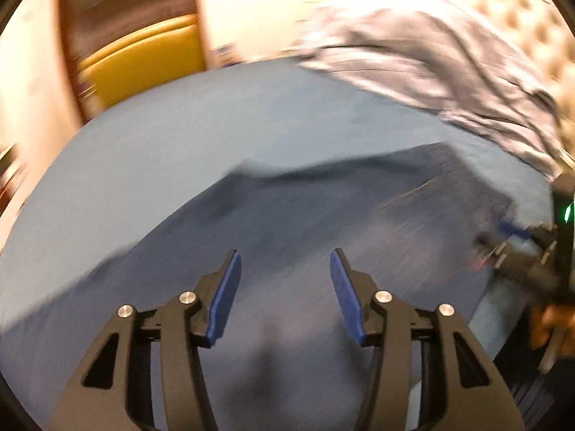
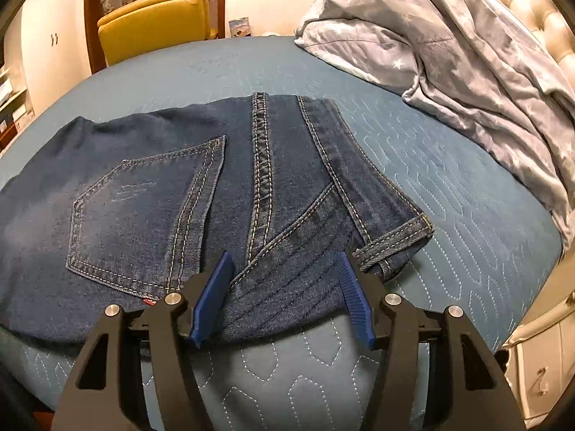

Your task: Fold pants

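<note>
Lying folded near the front edge of the bed, the jeans sit flat beneath both grippers, whose jaws stand apart, gripping nothing, probably ready for another fold.

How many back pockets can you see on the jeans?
1. The back pocket sits left of the centre seam on the jeans, which lie on the bed. A second one may be folded underneath.
</note>
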